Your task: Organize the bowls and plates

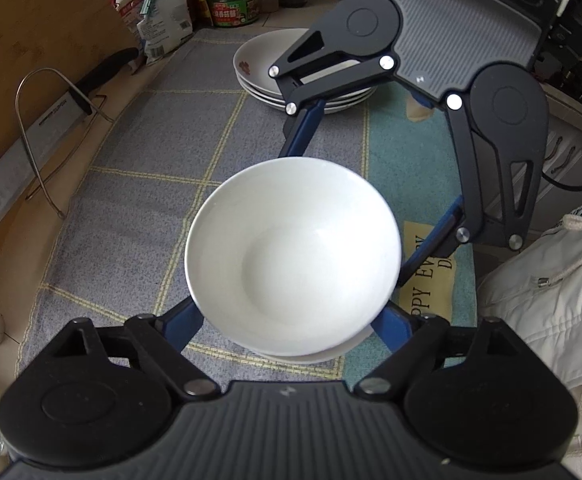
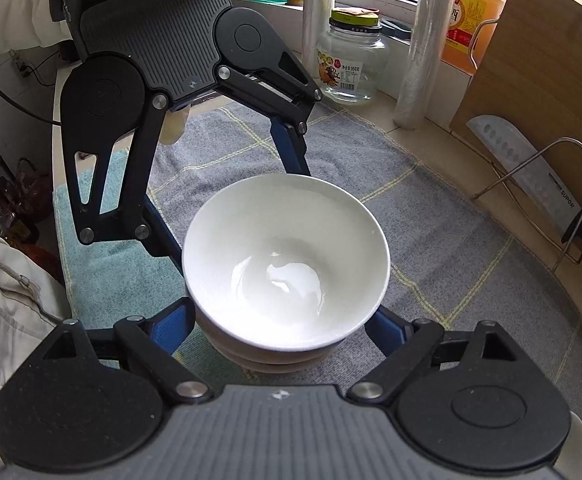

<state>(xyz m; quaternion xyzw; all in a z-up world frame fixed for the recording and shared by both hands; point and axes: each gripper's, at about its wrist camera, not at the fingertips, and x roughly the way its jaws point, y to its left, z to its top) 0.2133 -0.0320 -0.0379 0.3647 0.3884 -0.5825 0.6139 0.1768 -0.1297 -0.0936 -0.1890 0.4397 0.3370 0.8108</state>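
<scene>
**Both grippers sitting around the white bowl stack, mid-bench**

The stack of white bowls [image 1: 295, 256] is sitting on the grey checked cloth [image 1: 131, 200], roughly in the middle of the bench [image 2: 431, 136]. The top bowl is resting upright and empty inside the ones under it.

The left gripper [image 1: 289, 320] is pointing down at the stack, with its jaws standing spread, one blue finger on each side. The right gripper [image 2: 281, 324] is coming at it from the opposite side, also spread wide around the stack. The bowl rim is hiding the tips of both, but neither looks to be pinching anything.

The stack of plates [image 1: 259, 68] is sitting well apart from the bowls. It's toward the end of the bench where the packets and the green tub [image 1: 233, 2] are standing. The tub's label is showing Chinese print I'm not managing to read.

Other readable stuff:
- The cleaver [image 2: 531, 168] is leaning by the wooden cutting board [image 2: 539, 60] along the bench's edge, and its blade is reading "SUPOR".
- A yellow patch [image 1: 431, 280] on the cloth's teal part is showing "PPY EV", with the rest hidden behind a finger.
- The glass jar [image 2: 351, 64] by the window edge is carrying a label with "950" on it.
- The orange bottle [image 2: 471, 12] behind it is showing big Chinese characters.
</scene>
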